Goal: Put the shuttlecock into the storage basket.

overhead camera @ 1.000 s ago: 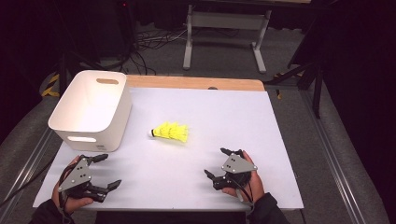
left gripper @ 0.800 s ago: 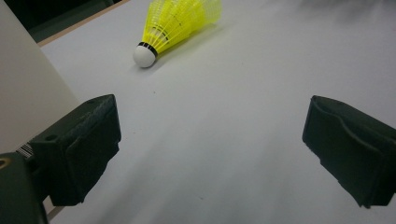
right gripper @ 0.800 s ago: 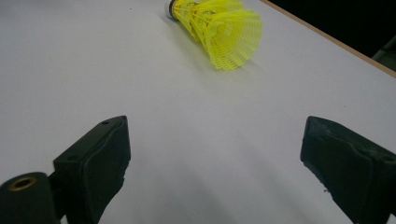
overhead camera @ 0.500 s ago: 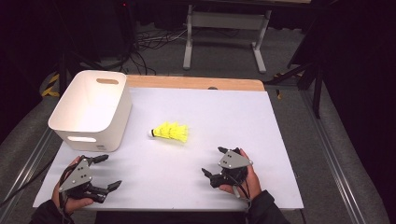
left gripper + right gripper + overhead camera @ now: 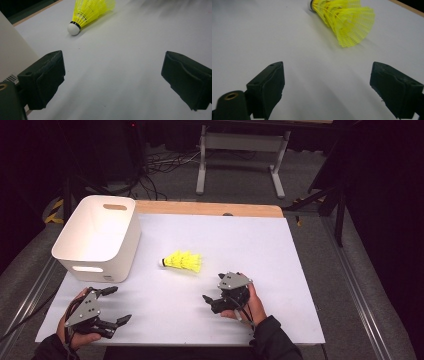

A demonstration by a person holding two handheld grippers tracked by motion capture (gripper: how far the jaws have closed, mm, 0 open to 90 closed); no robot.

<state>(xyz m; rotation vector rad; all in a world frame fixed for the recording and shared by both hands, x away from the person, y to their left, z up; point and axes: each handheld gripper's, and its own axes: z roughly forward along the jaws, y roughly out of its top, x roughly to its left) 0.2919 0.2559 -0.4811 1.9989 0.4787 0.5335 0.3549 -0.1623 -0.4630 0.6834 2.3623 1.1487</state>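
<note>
shuttlecock (image 5: pixel 183 261): lying on table; ahead of right gripper (image 5: pixel 214 301), apart | jaws spread, empty

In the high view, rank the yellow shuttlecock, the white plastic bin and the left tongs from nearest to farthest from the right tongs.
1. Yellow plastic shuttlecock: on the white table top, just ahead and left of the right tongs.
2. Left tongs: at the near left edge, jaws open.
3. White plastic bin: far left of the table, beyond the left tongs.
</note>
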